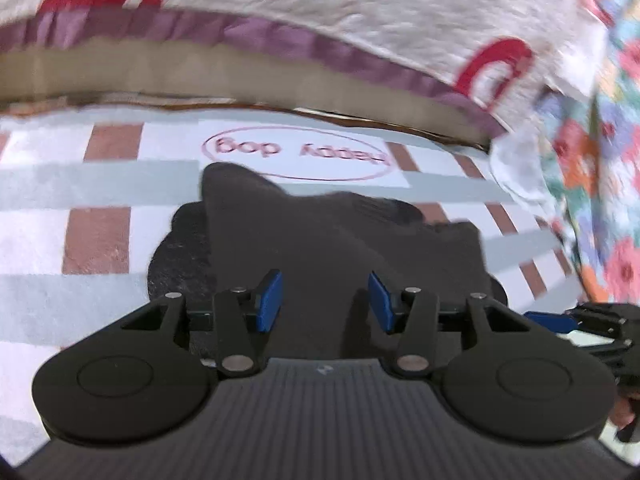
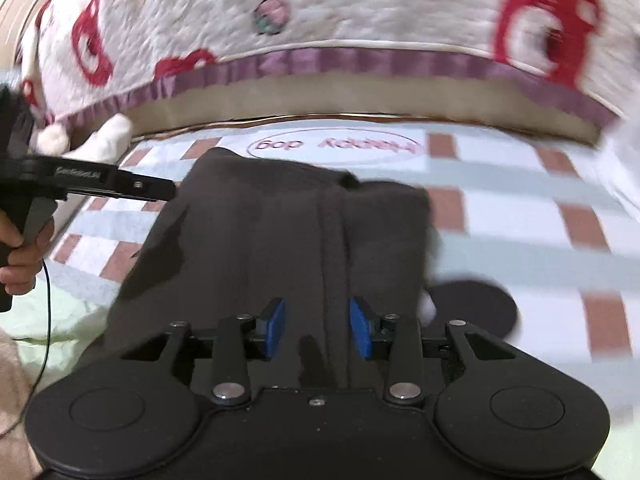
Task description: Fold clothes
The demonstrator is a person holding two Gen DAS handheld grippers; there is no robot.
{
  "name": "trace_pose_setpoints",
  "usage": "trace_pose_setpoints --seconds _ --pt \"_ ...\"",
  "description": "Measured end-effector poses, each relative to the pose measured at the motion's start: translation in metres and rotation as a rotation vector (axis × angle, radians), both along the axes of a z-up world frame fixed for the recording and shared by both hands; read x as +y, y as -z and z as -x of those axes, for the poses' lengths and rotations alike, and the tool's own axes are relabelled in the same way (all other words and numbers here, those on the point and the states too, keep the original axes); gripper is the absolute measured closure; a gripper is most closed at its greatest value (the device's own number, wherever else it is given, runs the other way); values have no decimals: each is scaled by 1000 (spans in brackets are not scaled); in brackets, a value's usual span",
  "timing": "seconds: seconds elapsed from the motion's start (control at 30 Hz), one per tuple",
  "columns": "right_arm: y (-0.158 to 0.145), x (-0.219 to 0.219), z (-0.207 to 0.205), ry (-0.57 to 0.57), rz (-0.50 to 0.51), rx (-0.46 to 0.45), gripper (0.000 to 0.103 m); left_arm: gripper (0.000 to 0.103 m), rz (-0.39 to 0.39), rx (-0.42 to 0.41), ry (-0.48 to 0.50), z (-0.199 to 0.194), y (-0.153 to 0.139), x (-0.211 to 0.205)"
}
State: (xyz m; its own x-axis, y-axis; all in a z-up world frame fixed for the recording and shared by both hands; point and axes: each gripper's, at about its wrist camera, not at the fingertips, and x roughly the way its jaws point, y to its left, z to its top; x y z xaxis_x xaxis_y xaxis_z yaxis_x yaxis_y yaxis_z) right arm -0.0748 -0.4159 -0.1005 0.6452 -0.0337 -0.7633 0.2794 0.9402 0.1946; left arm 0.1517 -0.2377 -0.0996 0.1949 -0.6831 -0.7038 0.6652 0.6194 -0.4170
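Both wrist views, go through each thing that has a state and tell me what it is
Dark garment: lying on the checked sheet, partly folded, bunched at its far edge.
Checked sheet: spread flat.
Quilt: draped over the far edge.
Left gripper: jaws open, nothing pinched.
Right gripper: jaws open above the garment.

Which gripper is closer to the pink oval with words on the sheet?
Hard to call; the left looks slightly closer. The left gripper hangs over the dark cloth, whose tip nearly reaches the oval. The right gripper has more cloth between.
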Motion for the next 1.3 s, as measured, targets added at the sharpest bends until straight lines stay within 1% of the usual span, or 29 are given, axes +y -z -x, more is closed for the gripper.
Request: trace_pose_setpoints --seconds 0.07,0.1,0.2,0.27,0.33,0.37,0.43,0.5,0.53,0.57,0.63,0.73,0.77,0.8,0.83,0.87,0.93,1.0,1.03,1.07,1.1,1.13,1.2,1.27,1.3 --pt "4 -6 -22 -32 -33 26 55 58 104 5 -28 -13 18 7" --pt "7 -12 -29 -31 -42 33 55 58 131 4 -31 -17 25 11" --pt "15 -28 -46 4 -76 38 54 58 176 22 -14 -24 39 21" --pt "22 -38 -49 45 -111 34 50 58 206 56 -7 -28 40 27" --pt "29 -43 -57 82 -130 35 49 58 237 104 -8 -31 41 33" --pt "33 -45 -59 89 -142 29 49 57 252 129 -4 -32 42 35" --pt "37 -48 -63 87 -186 1 48 56 259 147 3 -31 45 39" --pt "34 -44 -64 41 -254 -32 75 56 261 157 9 -29 47 41" --pt "26 -36 -62 -6 -283 -68 90 56 261 163 12 -28 49 42" --pt "18 -28 -60 -58 -310 -109 90 56 260 159 16 -27 49 43" --pt "8 -11 -58 -113 -286 -113 91 56 256 147 27 -26 48 43" --pt "15 -9 -68 -44 -175 -42 85 56 262 154 25 -24 50 43" --pt "17 -9 -71 -19 -137 -18 78 56 262 153 26 -24 51 43" --pt "20 -13 -74 11 -140 -13 71 56 261 150 29 -23 51 43" --pt "24 -18 -76 38 -160 -22 55 56 259 145 33 -23 51 42" --pt "29 -23 -78 51 -202 -39 48 55 260 144 36 -23 52 42" --pt "42 -29 -87 62 -288 -40 43 55 264 144 41 -22 53 42" --pt "52 -32 -94 89 -296 -41 43 55 269 137 36 -23 54 42" --pt "54 -33 -98 98 -299 -50 43 57 275 127 23 -23 54 43" --pt "54 -32 -99 102 -292 -74 47 57 282 113 16 -23 53 43" --pt "51 -31 -99 94 -275 -103 59 57 288 98 15 -22 52 43" --pt "43 -27 -100 68 -236 -130 92 57 297 86 17 -21 50 43" --pt "24 -16 -98 25 -162 -192 94 57 317 67 23 -18 44 45" --pt "-11 0 -80 58 -95 -285 94 57 349 51 33 -14 37 47" --pt "-28 3 -67 82 -63 -335 95 57 382 45 46 -12 30 50"
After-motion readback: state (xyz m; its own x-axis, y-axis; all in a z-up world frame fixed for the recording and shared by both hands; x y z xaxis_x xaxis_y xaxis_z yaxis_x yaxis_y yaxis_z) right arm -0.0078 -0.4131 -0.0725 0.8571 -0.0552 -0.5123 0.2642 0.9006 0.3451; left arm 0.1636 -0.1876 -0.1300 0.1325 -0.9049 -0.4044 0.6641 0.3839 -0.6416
